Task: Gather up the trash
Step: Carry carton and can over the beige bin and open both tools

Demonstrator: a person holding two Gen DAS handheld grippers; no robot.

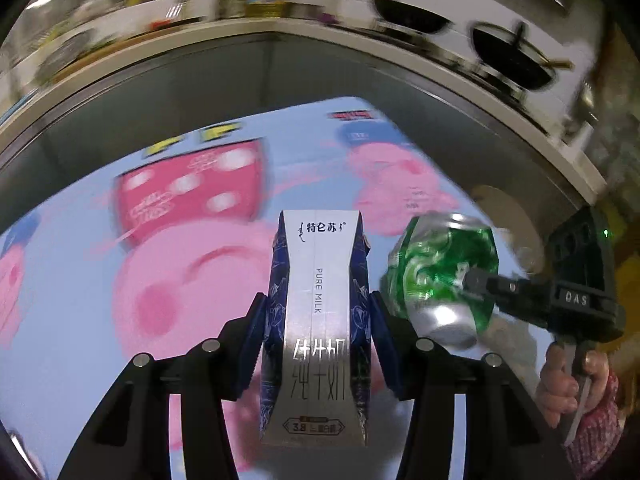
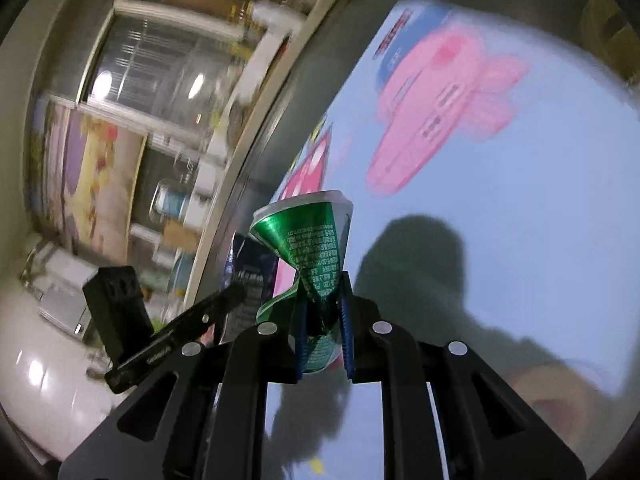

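- Our left gripper (image 1: 316, 320) is clamped on a tall silver-and-navy cardboard milk carton (image 1: 316, 320). The blue pads sit on the two navy side panels around mid-height, and the carton stands upright between the fingers, held over the light-blue cartoon-pig mat (image 1: 80, 320).
- Our right gripper (image 2: 324, 320) is squeezed narrow around a crushed green-and-silver aluminium drink can (image 2: 308, 248). From the left wrist view the can (image 1: 440, 276) hangs at about 3 o'clock of the carton, just beside it; we can't tell if they touch.
- Handling guess: the carton's sides are pinched inward, so it's probably empty, light and soft. Gripping the flat side panels looks right, though squeezing more would just fold it further.
- The can is thin metal, already twisted at the waist. It's light, a bit slick on the printed skin, with creased edges that could slip in the pads. The pinched waist where we've got it seems the best bite.
- In the right wrist view the carton (image 2: 252, 276) peeks out at roughly 9 o'clock of the can.
- No bin visible in either view, so where these go next isn't clear.
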